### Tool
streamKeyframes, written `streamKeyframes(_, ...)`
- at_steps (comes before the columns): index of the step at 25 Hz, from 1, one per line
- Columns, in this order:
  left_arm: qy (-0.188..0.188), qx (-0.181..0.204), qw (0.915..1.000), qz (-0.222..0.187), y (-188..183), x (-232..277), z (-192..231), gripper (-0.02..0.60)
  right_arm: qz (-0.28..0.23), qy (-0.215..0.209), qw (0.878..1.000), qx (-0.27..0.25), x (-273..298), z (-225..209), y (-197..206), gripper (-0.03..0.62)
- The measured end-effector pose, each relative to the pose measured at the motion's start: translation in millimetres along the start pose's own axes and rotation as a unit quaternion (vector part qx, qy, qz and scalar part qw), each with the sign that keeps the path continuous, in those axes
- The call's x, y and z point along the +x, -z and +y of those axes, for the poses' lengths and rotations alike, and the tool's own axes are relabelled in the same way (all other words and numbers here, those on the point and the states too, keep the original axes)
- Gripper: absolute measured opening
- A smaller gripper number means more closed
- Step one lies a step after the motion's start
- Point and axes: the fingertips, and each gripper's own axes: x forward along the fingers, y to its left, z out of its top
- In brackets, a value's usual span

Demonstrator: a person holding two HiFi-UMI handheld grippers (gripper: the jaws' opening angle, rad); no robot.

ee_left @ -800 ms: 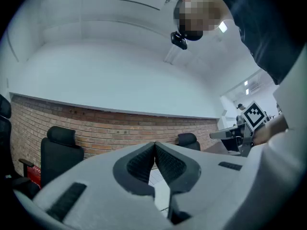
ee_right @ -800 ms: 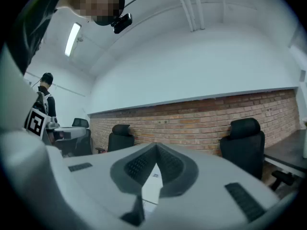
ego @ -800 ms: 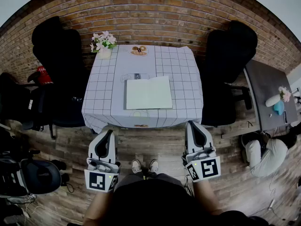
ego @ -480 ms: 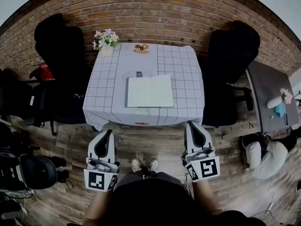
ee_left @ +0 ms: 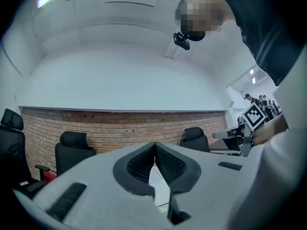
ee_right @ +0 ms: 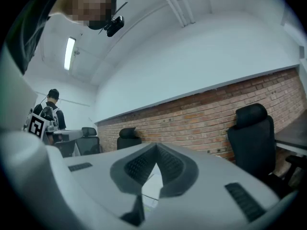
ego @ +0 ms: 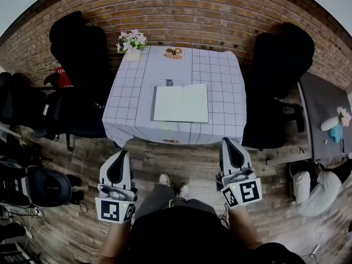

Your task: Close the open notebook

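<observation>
An open notebook with blank white pages lies flat in the middle of the table, which wears a white grid-pattern cloth. My left gripper is held over the wooden floor, short of the table's near edge, to the left. My right gripper hangs likewise to the right. Both point toward the table. In the left gripper view the jaws meet at their tips with nothing between them. In the right gripper view the jaws are also closed and empty.
A flower pot stands at the table's far left corner and a small tray at its far edge. A small dark item lies just beyond the notebook. Black chairs flank the table; a brick wall stands behind it.
The head view has swung so the table and notebook sit slightly further right and lower in the picture. Both grippers keep their places before the table's near edge, still closed.
</observation>
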Motion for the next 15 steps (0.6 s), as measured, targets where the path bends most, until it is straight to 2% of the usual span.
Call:
streamKeyframes(6, -0.008, -0.013, 0.9996, 0.023, 26, 12, 11, 0.026, 0.013, -0.015, 1.0, 0.001, 22, 2, 12, 0.014)
streamKeyframes(11, 0.018, -0.033, 0.9991, 0.021, 49, 56, 20, 0.026, 0.034, -0.001, 0.999, -0.008, 48, -11, 21, 0.014)
streamKeyframes(15, 0.027, -0.05, 0.9982, 0.02, 66, 101, 43, 0.026, 0.045, 0.004, 0.999, -0.022, 89, -23, 18, 0.014)
